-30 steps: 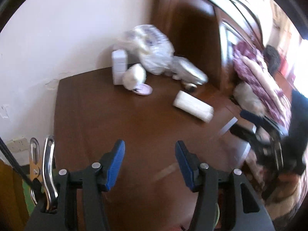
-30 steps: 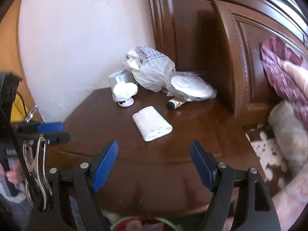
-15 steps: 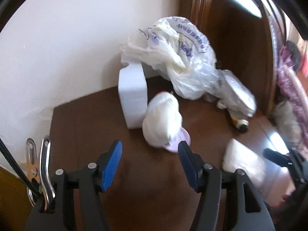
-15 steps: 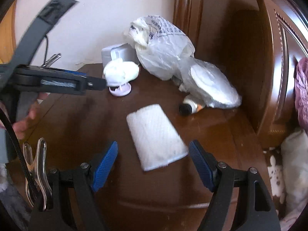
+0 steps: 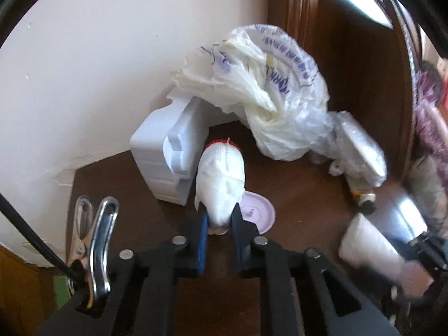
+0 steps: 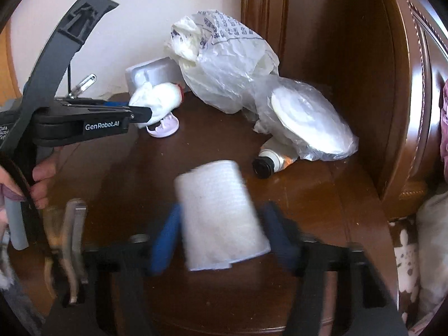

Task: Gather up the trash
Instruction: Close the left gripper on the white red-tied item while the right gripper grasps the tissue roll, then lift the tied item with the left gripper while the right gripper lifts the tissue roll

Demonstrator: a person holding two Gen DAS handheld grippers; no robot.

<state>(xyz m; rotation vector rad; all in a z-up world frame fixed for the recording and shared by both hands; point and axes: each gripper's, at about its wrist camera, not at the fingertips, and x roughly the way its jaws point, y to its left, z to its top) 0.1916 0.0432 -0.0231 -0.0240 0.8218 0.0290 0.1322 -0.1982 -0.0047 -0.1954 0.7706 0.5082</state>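
Left tongs (image 5: 219, 222) pinch the white wad (image 5: 221, 179) beside the foam block (image 5: 162, 162); right tongs (image 6: 221, 235) straddle the tissue pack (image 6: 221, 212) (blurred), spread for grabbing.

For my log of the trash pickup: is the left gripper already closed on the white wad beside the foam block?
Yes, the left gripper pinches the near end of the white wad between its blue pads.

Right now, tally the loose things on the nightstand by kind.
Plastic bags: 2 (printed bag, clear bag)
White wads: 2 (wad, flat pad)
Foam block: 1
Lilac lid: 1
Tube: 1
Total: 7
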